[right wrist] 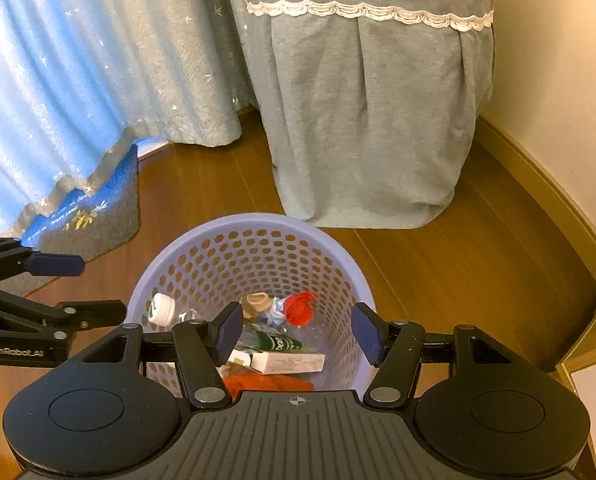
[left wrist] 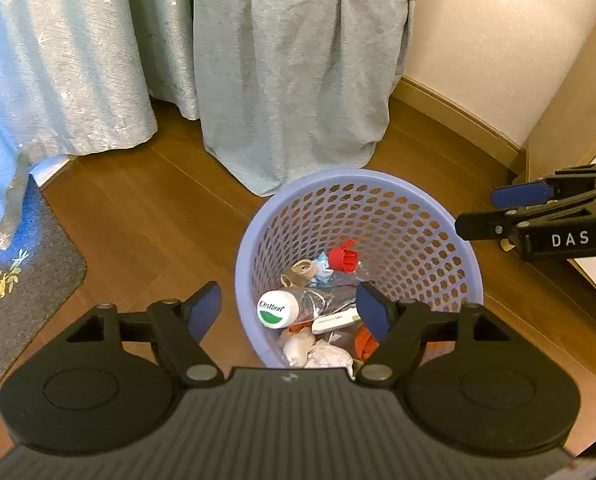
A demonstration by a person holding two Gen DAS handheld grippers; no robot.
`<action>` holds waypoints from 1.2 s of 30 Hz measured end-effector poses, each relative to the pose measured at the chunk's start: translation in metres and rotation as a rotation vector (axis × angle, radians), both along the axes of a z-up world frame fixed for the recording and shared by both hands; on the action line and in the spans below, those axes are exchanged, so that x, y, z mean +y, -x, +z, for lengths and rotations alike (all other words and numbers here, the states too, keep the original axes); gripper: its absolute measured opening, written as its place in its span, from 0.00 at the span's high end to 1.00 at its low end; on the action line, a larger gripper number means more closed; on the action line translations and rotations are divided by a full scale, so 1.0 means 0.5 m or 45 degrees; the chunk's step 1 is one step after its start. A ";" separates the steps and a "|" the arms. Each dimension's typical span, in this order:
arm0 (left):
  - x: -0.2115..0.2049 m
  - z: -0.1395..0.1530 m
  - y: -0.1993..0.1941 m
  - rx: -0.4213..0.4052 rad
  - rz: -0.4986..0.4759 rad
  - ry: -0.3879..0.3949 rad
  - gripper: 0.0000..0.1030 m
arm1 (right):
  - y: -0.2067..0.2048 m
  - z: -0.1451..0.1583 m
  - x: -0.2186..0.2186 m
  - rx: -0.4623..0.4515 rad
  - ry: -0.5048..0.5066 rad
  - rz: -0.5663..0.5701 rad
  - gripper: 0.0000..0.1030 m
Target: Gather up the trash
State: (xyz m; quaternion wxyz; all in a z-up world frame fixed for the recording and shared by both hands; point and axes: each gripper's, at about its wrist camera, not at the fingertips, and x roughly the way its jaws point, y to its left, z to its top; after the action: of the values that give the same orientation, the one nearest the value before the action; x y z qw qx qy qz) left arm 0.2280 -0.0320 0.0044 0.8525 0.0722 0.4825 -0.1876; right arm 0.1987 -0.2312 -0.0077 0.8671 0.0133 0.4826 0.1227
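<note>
Both grippers, left [left wrist: 289,308] and right [right wrist: 294,334], hover jaws spread, empty, over the trash basket [left wrist: 254,240].

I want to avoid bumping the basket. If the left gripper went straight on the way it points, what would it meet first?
Probably the trash inside the lavender mesh wastebasket: the open left gripper points down into its mouth, about at the white-capped bottle. Depth is unclear, so the near rim could catch a finger.

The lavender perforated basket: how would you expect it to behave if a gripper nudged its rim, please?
The lavender basket is probably light, given its thin holed plastic walls. Tall and narrowing downward, it may tip or slide on the smooth wooden floor. The trash at its bottom likely steadies it slightly.
</note>
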 end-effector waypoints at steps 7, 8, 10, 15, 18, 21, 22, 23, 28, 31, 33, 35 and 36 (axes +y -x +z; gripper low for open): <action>0.014 0.034 0.032 -0.031 0.027 -0.008 0.14 | 0.020 0.009 0.013 -0.004 0.010 0.004 0.44; 0.017 0.040 0.039 -0.037 0.030 -0.007 0.13 | 0.024 0.009 0.014 -0.001 0.008 0.004 0.44; 0.023 0.049 0.052 -0.047 0.045 -0.003 0.10 | 0.034 0.011 0.017 0.006 0.011 0.009 0.44; 0.043 0.083 0.089 -0.095 0.100 0.021 0.03 | 0.075 0.024 0.025 0.004 0.005 0.038 0.44; 0.054 0.096 0.121 -0.106 0.144 0.037 0.01 | 0.102 0.035 0.033 -0.016 0.013 0.045 0.44; 0.064 0.096 0.160 -0.087 0.184 0.056 0.01 | 0.135 0.044 0.041 -0.022 -0.002 0.015 0.44; 0.067 0.096 0.174 -0.084 0.194 0.061 0.01 | 0.148 0.047 0.044 -0.023 -0.010 0.007 0.44; 0.068 0.097 0.188 -0.086 0.202 0.063 0.01 | 0.159 0.050 0.048 -0.024 -0.017 0.002 0.44; 0.072 0.115 0.252 -0.119 0.246 0.088 0.01 | 0.219 0.071 0.065 -0.057 -0.019 -0.004 0.44; 0.075 0.131 0.287 -0.150 0.284 0.077 0.01 | 0.249 0.080 0.064 -0.062 -0.030 -0.031 0.44; 0.075 0.149 0.311 -0.195 0.305 0.068 0.01 | 0.266 0.088 0.061 -0.061 -0.052 -0.045 0.44; 0.076 0.163 0.335 -0.220 0.321 0.071 0.01 | 0.285 0.097 0.058 -0.069 -0.053 -0.054 0.44; 0.076 0.168 0.347 -0.222 0.329 0.074 0.01 | 0.294 0.102 0.059 -0.077 -0.048 -0.057 0.44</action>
State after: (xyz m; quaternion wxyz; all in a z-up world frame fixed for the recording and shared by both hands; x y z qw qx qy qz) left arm 0.0546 0.0061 0.0886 0.9100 0.0010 0.4062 -0.0833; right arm 0.0516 -0.2017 0.0435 0.8834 0.0368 0.4533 0.1127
